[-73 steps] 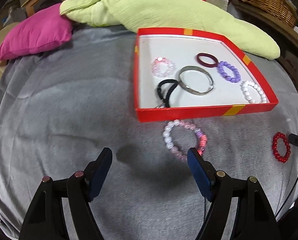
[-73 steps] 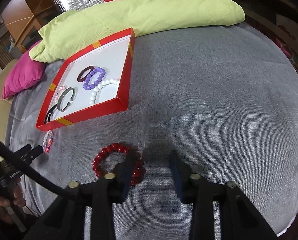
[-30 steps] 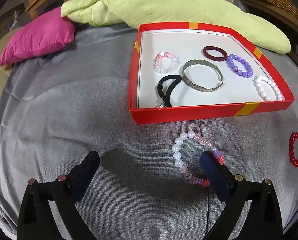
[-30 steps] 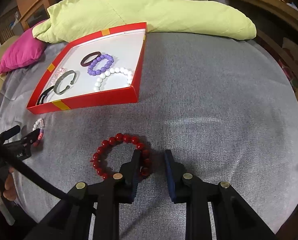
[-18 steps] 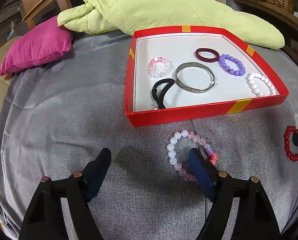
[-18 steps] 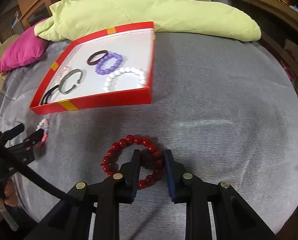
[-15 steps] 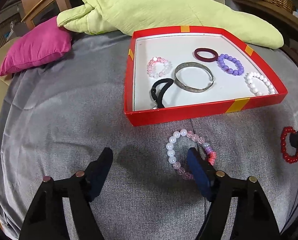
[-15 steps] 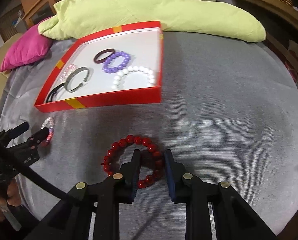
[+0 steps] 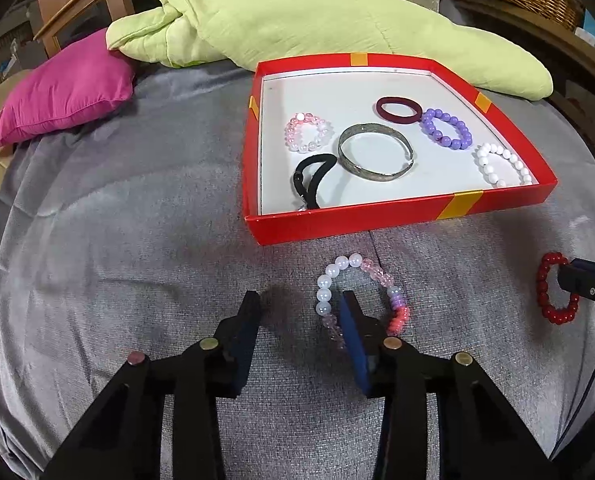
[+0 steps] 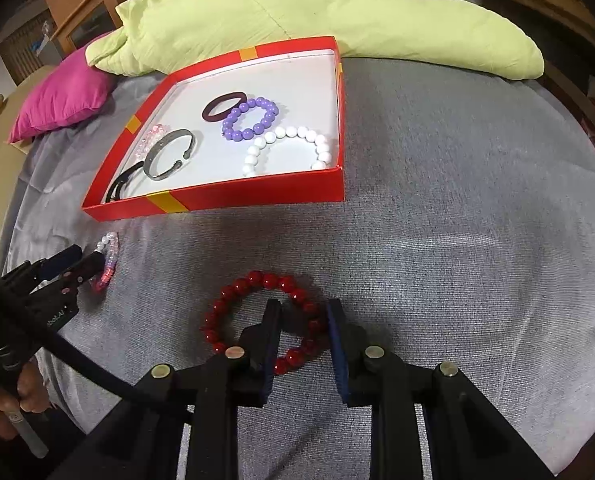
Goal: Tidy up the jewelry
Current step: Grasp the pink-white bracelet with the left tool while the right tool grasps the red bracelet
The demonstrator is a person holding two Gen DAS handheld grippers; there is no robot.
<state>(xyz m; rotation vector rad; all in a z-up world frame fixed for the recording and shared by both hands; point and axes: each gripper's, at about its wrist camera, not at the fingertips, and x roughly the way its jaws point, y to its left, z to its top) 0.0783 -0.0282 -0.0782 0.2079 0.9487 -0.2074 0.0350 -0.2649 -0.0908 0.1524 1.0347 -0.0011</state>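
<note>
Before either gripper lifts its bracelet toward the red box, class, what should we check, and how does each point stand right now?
1. Right gripper straddles the red bracelet: ok, one finger inside the loop, one outside.
2. Right grip closed on beads: not ok, gap visible.
3. Left gripper straddles the pastel bracelet: ok, right finger inside the ring.
4. Left grip closed: not ok, jaws wide.
5. Free floor in the red box: ok, bare patch near the far wall.
6. Bracelets lie flat on the grey cover: ok.
</note>
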